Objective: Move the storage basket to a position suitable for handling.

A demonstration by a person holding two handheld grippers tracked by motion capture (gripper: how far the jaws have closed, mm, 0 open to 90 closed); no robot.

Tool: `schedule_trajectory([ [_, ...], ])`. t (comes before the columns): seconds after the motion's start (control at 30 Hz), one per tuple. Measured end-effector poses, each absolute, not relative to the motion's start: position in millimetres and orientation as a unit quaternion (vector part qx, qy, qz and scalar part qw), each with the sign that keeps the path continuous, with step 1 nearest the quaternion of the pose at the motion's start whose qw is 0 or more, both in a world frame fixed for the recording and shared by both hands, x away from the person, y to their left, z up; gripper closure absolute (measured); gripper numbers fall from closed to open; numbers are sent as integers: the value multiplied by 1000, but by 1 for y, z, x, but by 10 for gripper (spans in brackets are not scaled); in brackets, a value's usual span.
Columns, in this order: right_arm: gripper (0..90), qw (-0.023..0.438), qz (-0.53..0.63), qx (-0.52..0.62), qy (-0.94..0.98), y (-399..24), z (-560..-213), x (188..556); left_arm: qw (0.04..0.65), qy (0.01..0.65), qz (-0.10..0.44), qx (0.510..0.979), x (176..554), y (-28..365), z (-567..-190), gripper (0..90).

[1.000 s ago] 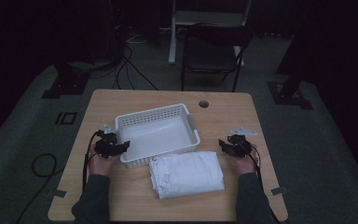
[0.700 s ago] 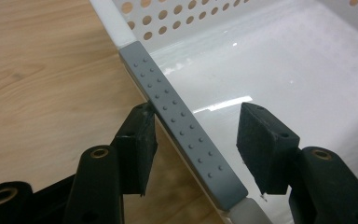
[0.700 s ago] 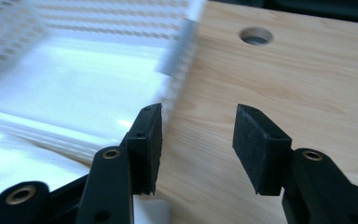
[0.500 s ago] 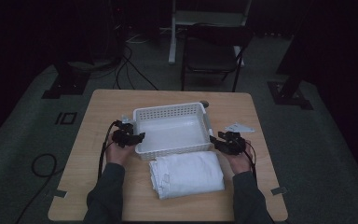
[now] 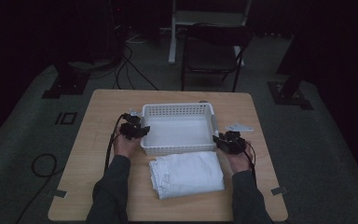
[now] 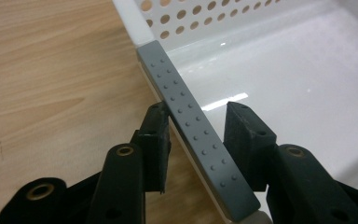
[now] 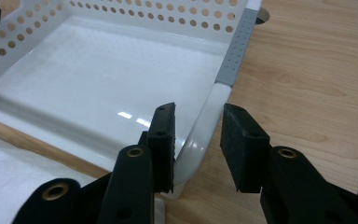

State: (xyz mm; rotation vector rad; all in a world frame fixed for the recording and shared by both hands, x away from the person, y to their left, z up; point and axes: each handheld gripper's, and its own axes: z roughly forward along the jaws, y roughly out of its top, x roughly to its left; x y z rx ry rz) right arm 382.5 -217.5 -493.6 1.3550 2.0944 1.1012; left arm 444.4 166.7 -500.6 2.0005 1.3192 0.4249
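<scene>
On the wooden table (image 5: 98, 186) sits the white basket (image 5: 179, 133), with a folded white cloth (image 5: 186, 173) just in front. The left gripper (image 5: 137, 132) has just clamped its left rim; the right gripper (image 5: 221, 141) has just clamped its right rim.

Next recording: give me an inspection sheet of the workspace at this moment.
Surface: wooden table, bare around the items.
Job's things: white basket, nothing in it; folded white cloth in front of it.
Clutter: small pale item right of the basket.
Grippers: left gripper and right gripper have just closed over opposite basket rims.
Cables: gripper cable; floor cables.
Surroundings: dark room, chair behind the table.
</scene>
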Motion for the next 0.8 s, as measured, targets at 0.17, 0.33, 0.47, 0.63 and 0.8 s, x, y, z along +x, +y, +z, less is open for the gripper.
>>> schedule_trajectory([
  [0.17, 655, 208, 397, 491, 747, -217, -494, 383, 343, 506, 162, 775, 451, 165, -500, 613],
  [0.33, 658, 207, 400, 496, 742, -219, -495, 386, 355, 509, 157, 768, 455, 166, -501, 613],
  [0.47, 659, 206, 401, 498, 741, -218, -495, 387, 358, 510, 158, 766, 456, 168, -501, 607],
  [0.63, 656, 204, 402, 496, 742, -219, -495, 387, 362, 513, 164, 761, 456, 170, -501, 545],
  [0.8, 582, 213, 405, 493, 740, -220, -493, 384, 383, 511, 180, 748, 445, 176, -486, 462],
])
